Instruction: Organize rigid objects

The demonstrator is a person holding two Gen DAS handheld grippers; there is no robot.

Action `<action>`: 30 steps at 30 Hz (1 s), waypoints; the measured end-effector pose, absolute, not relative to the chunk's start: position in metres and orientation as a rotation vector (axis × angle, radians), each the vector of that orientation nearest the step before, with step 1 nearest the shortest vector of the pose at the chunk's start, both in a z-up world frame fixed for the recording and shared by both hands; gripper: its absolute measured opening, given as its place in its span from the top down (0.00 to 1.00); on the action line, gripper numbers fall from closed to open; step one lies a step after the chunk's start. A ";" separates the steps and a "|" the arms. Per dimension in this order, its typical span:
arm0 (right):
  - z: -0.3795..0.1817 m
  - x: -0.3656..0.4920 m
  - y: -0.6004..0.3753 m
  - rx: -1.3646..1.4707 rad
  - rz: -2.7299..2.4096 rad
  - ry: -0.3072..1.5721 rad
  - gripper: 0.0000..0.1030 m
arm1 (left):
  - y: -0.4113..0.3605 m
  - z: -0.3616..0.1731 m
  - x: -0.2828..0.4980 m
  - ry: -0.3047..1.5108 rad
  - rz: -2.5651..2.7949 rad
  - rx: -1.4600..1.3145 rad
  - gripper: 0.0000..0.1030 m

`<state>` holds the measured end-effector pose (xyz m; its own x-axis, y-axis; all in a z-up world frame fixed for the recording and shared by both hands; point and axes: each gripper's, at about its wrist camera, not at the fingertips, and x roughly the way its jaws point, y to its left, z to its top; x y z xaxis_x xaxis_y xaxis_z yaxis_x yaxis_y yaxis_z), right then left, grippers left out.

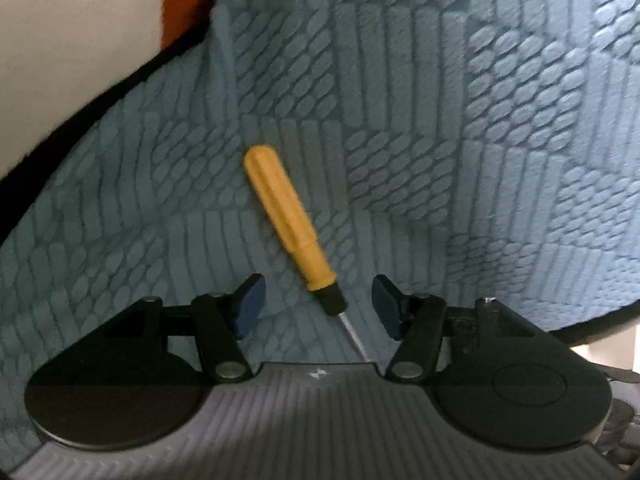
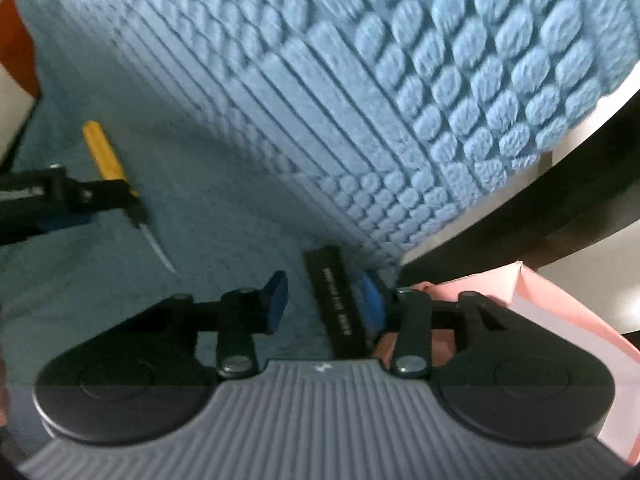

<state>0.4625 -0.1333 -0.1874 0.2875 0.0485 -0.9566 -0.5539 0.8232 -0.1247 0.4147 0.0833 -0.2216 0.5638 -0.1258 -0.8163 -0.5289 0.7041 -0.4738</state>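
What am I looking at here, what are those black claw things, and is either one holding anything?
These are two hand-held grippers, one in each of a person's hands, each with a camera looking along its fingers. In the left camera's picture, the left gripper hangs open over a yellow-handled screwdriver lying on a blue textured mat; its blue pads sit either side of the shaft without touching it. In the right camera's picture, the right gripper has a flat black bar with white print between its fingers; one pad is close against it, the other stands clear. A pink box sits beside it.
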 end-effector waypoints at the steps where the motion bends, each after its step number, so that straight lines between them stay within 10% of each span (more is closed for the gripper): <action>1: -0.189 0.466 -0.134 -0.485 0.424 1.230 0.65 | 0.079 -0.222 0.417 0.964 0.281 -0.757 0.40; 30: -0.242 0.469 -0.112 -0.587 0.372 1.365 0.75 | 0.009 -0.223 0.428 0.981 0.313 -0.626 0.74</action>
